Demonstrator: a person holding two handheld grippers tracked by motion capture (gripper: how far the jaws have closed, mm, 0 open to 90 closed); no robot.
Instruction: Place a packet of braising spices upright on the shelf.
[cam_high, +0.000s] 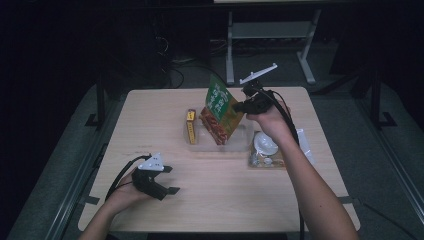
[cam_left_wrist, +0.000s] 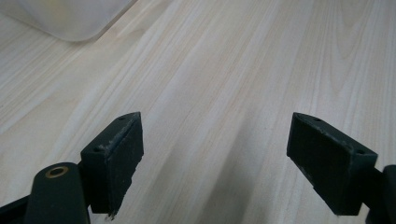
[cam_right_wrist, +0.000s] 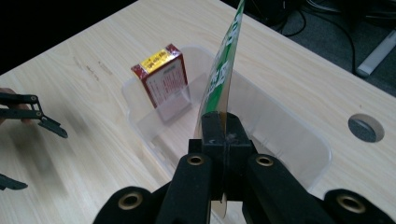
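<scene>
Right gripper (cam_right_wrist: 223, 135) pinching the green packet (cam_right_wrist: 223, 79) over the clear bin (cam_right_wrist: 299, 140), beside a red box (cam_right_wrist: 161, 79); left gripper (cam_left_wrist: 215, 163) spread above bare table (cam_left_wrist: 224, 70).

**Open wood at the front, crowded middle**

Wide bare table (cam_high: 220, 200) across the near edge and the left half, with free passage there beside the left gripper (cam_high: 162, 182) (jaws apart, nothing between). Blocked at centre by the clear plastic bin (cam_right_wrist: 299, 140), with the red-and-yellow box (cam_right_wrist: 161, 79) upright at one end and the green snack bag (cam_right_wrist: 224, 79) tilted above it, pinched in the right gripper (cam_right_wrist: 224, 140). More clutter just right of the bin: a white bowl (cam_high: 265, 144) on a packet.
</scene>
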